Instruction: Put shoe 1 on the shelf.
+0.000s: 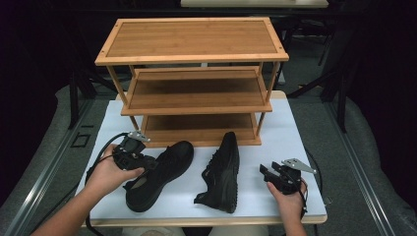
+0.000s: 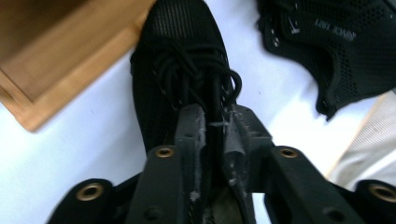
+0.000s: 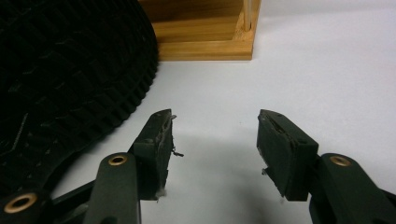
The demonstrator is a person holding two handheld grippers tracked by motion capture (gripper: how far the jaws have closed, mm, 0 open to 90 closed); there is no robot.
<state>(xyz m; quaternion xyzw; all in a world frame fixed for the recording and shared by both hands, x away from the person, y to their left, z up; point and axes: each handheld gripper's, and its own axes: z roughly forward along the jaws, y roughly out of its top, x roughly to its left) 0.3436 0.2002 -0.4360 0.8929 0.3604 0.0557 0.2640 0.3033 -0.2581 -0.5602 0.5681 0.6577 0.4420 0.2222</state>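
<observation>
Gripping left shoe (image 1: 157,174) at tongue, our left gripper (image 1: 132,156) jaws nearly shut, ready to lift toward rack (image 1: 192,55). Right gripper (image 3: 212,144) open, empty, beside tipped right shoe (image 1: 221,172) on table (image 1: 295,137).

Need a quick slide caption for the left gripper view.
Left gripper jaws straddle the tongue of the upright black shoe.

Left tongs (image 1: 147,163) at lower left on the left shoe (image 1: 160,174). Right shoe (image 1: 221,172) on its side, centre. Right tongs (image 1: 264,171) lower right, jaws apart. Shelf rack (image 1: 192,81) upper centre on white counter (image 1: 290,132).
</observation>
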